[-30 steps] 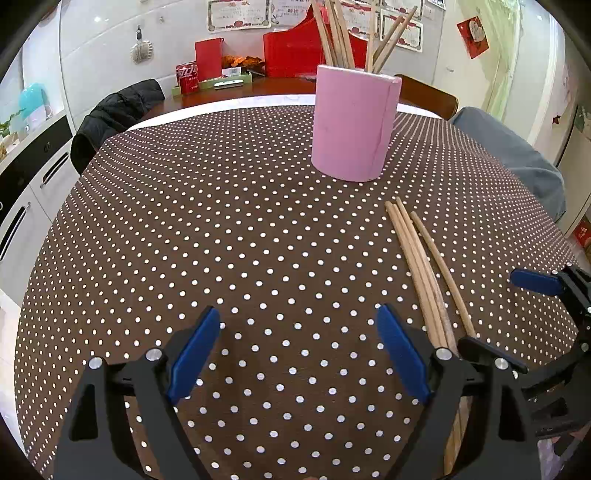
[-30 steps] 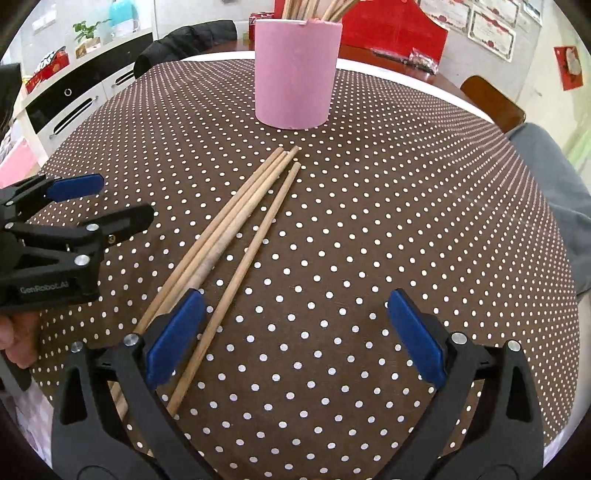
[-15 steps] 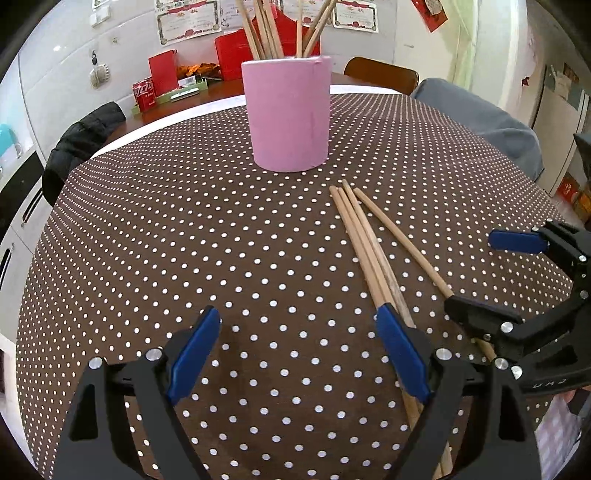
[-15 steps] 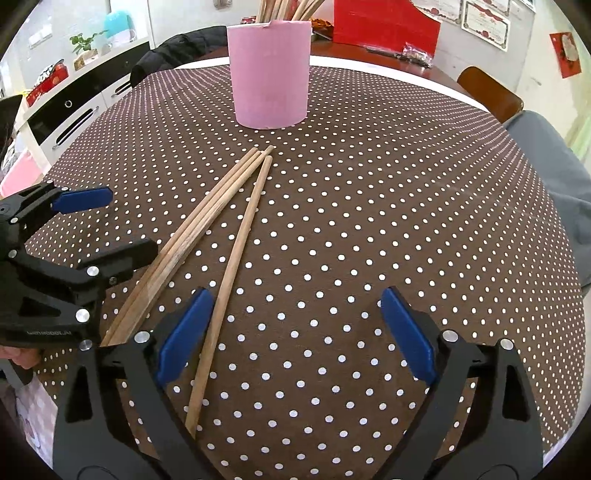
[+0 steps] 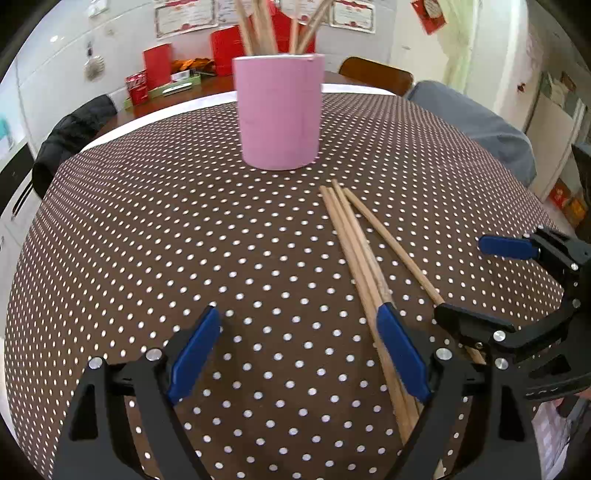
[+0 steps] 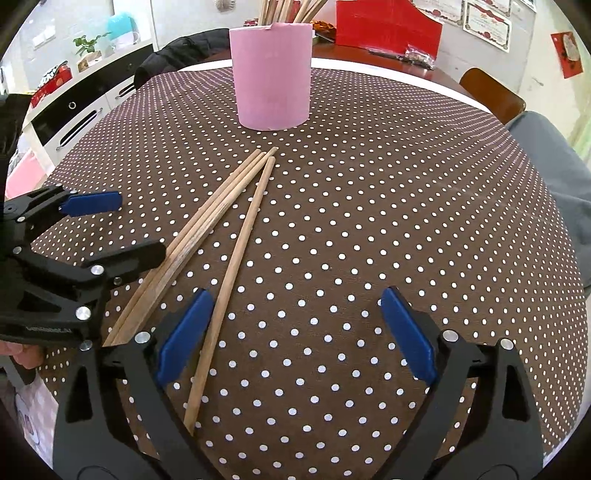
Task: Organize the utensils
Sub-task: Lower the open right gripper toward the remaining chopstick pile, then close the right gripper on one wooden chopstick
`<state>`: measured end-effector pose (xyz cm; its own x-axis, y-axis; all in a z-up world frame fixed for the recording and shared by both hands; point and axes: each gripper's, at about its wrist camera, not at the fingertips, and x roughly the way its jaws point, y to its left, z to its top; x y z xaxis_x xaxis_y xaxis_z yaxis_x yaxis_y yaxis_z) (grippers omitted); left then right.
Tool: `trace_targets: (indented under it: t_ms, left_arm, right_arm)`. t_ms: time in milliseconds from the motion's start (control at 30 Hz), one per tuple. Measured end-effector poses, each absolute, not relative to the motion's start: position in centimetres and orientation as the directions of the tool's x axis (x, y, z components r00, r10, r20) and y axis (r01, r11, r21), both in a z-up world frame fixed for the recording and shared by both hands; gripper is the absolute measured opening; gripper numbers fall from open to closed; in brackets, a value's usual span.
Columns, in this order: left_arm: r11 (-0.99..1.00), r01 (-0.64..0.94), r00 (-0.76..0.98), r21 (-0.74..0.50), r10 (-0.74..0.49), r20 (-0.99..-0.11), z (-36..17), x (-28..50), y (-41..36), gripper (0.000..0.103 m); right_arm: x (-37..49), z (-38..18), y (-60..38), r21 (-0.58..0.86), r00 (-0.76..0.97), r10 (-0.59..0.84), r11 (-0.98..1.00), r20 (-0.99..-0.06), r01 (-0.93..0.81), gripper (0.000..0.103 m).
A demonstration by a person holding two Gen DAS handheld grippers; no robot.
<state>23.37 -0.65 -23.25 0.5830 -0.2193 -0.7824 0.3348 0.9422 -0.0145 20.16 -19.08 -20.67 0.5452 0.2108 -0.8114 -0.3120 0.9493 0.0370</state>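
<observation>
A pink cup with several wooden chopsticks standing in it sits on the brown dotted tablecloth. Several loose chopsticks lie in front of it, one splayed apart from the rest. My left gripper is open and empty, its right finger above the bundle's near end. My right gripper is open and empty, its left finger beside the splayed chopstick.
A dark jacket hangs on a chair at the table's far left. A grey-covered chair stands at the far right. Red boxes and small items lie on the wooden table behind. Cabinets stand to the left.
The left view has swung so the cup sits at centre and the chopsticks run under its right finger. The right gripper's jaws narrowed slightly and the chopsticks lie closer to its left finger.
</observation>
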Motion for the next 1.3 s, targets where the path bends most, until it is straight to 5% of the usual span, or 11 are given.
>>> trace_targets:
  t_ms: [367, 433, 533, 667, 800, 833, 1300]
  left_arm:
    - [0.93, 0.351, 0.576, 0.111, -0.121, -0.808, -22.9, 25.0, -2.1, 0.087]
    - [0.925, 0.357, 0.578, 0.131, -0.108, -0.809, -22.7, 25.4, -2.5, 0.08]
    - [0.921, 0.382, 0.536, 0.07, -0.159, -0.829, -22.1, 26.8, -2.8, 0.058]
    - [0.908, 0.413, 0.517, 0.077, -0.164, -0.84, -21.8, 28.0, -3.8, 0.049]
    - [0.891, 0.453, 0.488, 0.039, -0.211, -0.847, -21.6, 28.9, -4.6, 0.013]
    - [0.89, 0.454, 0.493, 0.049, -0.205, -0.846, -21.5, 28.8, -4.7, 0.007]
    - [0.953, 0.292, 0.671, -0.08, -0.264, -0.693, -17.0, 25.4, -0.6, 0.005]
  right_arm:
    - [20.5, -20.4, -19.6, 0.049, 0.532, 0.224, 0.945, -0.817, -0.323, 0.091]
    - [21.4, -20.3, -19.2, 0.055, 0.525, 0.231, 0.943, -0.819, -0.329, 0.088]
    - [22.5, -20.1, -18.4, 0.04, 0.526, 0.221, 0.942, -0.821, -0.333, 0.067]
    - [24.0, -19.8, -17.9, 0.028, 0.525, 0.21, 0.942, -0.825, -0.334, 0.042]
    - [24.7, -19.8, -16.9, 0.012, 0.517, 0.223, 0.925, -0.826, -0.379, 0.024]
    - [24.7, -19.8, -16.7, 0.01, 0.515, 0.224, 0.922, -0.828, -0.386, 0.012]
    - [22.5, -17.0, -20.5, 0.249, 0.577, 0.438, 0.891, -0.689, -0.379, 0.006]
